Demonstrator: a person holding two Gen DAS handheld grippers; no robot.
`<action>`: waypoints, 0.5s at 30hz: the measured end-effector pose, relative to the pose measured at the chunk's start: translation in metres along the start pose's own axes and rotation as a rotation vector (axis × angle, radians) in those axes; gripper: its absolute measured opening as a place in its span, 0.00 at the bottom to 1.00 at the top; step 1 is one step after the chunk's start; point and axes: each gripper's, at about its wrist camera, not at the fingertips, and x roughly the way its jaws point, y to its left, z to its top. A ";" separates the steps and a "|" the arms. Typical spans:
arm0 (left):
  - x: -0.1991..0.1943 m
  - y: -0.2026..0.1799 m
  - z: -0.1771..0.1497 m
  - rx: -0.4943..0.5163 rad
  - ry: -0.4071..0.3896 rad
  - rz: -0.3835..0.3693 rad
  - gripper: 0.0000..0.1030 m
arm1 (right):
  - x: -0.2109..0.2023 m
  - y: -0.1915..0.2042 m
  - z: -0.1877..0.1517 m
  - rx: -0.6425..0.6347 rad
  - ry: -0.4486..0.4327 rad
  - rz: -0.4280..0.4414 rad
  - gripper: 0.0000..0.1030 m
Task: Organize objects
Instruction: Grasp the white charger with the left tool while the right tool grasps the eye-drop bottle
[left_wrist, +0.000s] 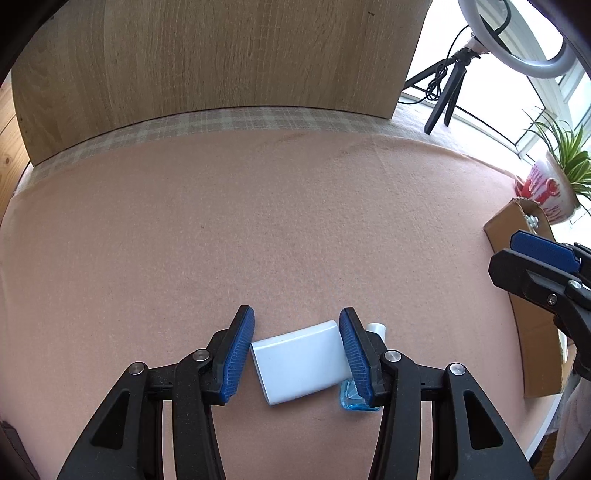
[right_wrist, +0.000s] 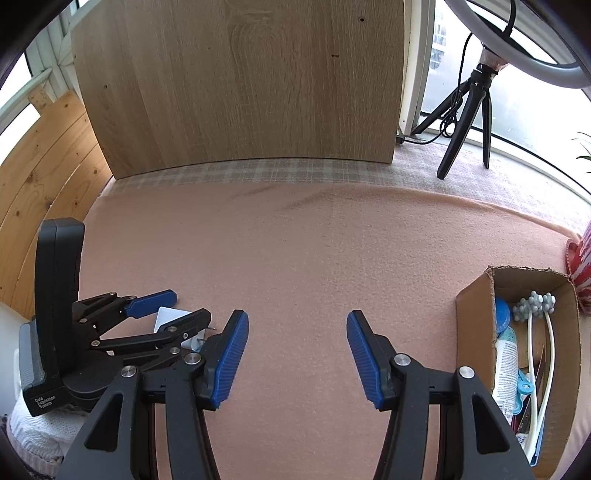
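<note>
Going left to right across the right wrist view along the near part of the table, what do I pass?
left gripper around a white box → right gripper, nothing between its fingers → cardboard box holding a white tube and a white massager.

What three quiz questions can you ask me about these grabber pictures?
1. True or false: the cardboard box is empty.
2. Which one has the white box between its fingers, the left gripper or the right gripper?
3. What is between the right gripper's fingers? A) a bottle B) nothing C) a plant

Key: 1 false, there are things inside it; 2 the left gripper; 3 B.
</note>
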 end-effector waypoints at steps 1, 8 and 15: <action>-0.001 -0.001 -0.005 -0.003 -0.002 -0.002 0.50 | 0.001 0.001 0.000 -0.004 0.000 0.005 0.50; -0.018 -0.001 -0.043 -0.038 -0.017 -0.019 0.50 | 0.003 0.007 -0.006 -0.035 0.015 0.045 0.50; -0.038 0.005 -0.085 -0.105 -0.024 -0.024 0.50 | 0.009 0.016 -0.029 -0.063 0.076 0.140 0.50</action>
